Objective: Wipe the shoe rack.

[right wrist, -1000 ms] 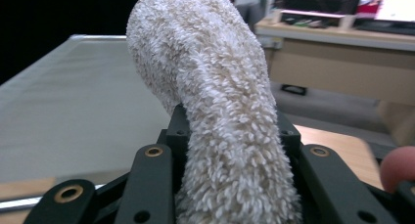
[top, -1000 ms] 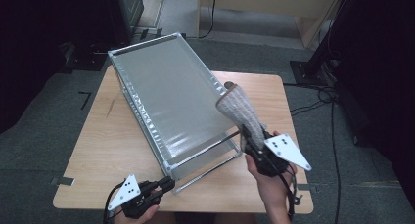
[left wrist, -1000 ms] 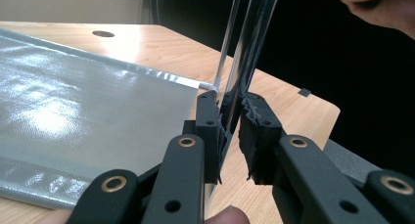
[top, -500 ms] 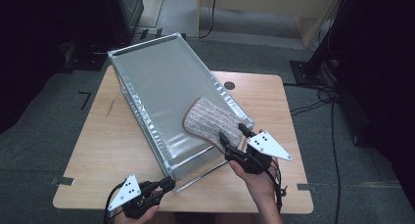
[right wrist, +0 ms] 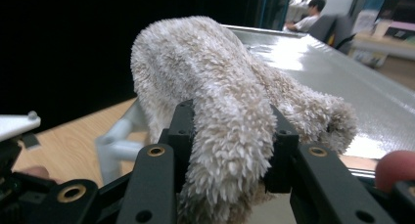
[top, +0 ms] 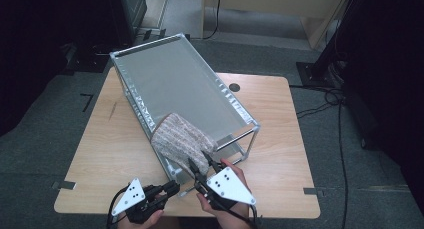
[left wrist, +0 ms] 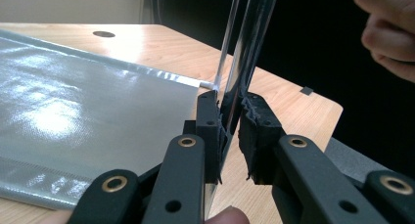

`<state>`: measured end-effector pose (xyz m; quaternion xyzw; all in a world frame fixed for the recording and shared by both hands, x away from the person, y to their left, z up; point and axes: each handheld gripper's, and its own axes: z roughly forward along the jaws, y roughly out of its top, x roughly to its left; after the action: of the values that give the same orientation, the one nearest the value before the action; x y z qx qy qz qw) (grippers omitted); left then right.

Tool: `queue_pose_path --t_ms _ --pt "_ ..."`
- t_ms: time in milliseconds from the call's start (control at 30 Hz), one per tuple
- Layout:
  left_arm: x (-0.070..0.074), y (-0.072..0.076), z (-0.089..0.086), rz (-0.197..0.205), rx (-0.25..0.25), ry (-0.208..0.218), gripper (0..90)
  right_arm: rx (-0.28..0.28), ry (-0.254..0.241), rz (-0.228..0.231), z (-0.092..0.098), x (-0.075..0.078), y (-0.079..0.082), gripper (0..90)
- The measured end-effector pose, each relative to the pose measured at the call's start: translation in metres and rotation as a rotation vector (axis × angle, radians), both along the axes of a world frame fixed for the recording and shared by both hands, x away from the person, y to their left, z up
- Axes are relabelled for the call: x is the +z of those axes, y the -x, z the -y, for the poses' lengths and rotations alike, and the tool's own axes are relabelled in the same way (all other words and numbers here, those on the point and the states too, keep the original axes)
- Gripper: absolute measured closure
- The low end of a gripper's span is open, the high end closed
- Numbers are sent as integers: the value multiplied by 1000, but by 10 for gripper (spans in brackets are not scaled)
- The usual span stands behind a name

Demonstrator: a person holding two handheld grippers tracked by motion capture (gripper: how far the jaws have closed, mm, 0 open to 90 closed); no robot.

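**Cloth dragged to the near corner of the rack**

Since a second ago the fluffy cloth (top: 181,141) has travelled from the right edge of the metal rack (top: 175,84) leftward to its near corner, carried by the right tool (top: 202,167), whose jaws have just been closing again after a brief opening and now have the cloth between them.

On the left, the left tool (top: 172,188) is pressed together on the rack's near upright post (left wrist: 240,82), a shiny thin metal bar; its pads (left wrist: 210,121) sit on either side of the bar and steady the frame against the wooden desk (top: 115,154).

In the middle, the cloth lies draped over the rack's grey top sheet and its near rim, part of it hanging over the edge.

On the right, the right tool pinches a thick fold of that cloth; in the right gripper view the pile bulges up between the pads (right wrist: 281,136).

As a judgement: the cloth looks light, soft and limp, so it will sag and trail rather than hold a shape, and its pile should give good grip. A bunched fold near an edge, as here, seems the best hold. The rack looks stiff, light and smooth, likely to slide unless its post is held.
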<state>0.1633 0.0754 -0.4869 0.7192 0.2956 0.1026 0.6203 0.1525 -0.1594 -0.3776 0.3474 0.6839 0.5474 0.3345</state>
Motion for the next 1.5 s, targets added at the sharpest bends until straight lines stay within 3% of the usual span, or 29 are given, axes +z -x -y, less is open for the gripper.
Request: queue_pose_path --t_ms 100,167,267,333,467,567,733,933,1000,1100,1200,1400,1500 --pt "0 0 0 2 2 -5 796 -11 -2 -12 12 1 -4 648" --pt "0 0 0 -3 -1 -3 796 -59 -10 -18 30 1 -10 648" --pt "0 0 0 -4 -2 4 795 -161 -22 -27 60 0 -18 648" --pt "0 0 -1 -5 -3 1 795 -265 -17 -25 84 -1 -24 648" --pt "0 0 1 -8 -1 6 795 -356 -75 -56 110 -2 -29 647" --pt "-1 0 1 -10 0 10 794 -326 -87 -73 104 -6 -25 648" --pt "-1 0 1 -12 3 8 793 -179 -81 -88 67 -7 -10 647" --pt "-1 0 2 -11 -5 2 793 11 -28 -87 28 3 7 642" --pt "0 0 1 -11 -5 0 794 22 -2 -77 23 6 6 640" --pt "-1 0 1 -8 -5 1 794 -13 -14 -89 32 7 -3 637" --pt "-1 0 1 -8 -7 4 795 -93 -14 -90 52 7 -16 636" --pt "-1 -1 1 -7 -12 2 794 -318 -53 -112 105 6 -46 633" --pt "-1 -1 3 -7 -15 0 794 -338 -84 -135 112 9 -53 635"
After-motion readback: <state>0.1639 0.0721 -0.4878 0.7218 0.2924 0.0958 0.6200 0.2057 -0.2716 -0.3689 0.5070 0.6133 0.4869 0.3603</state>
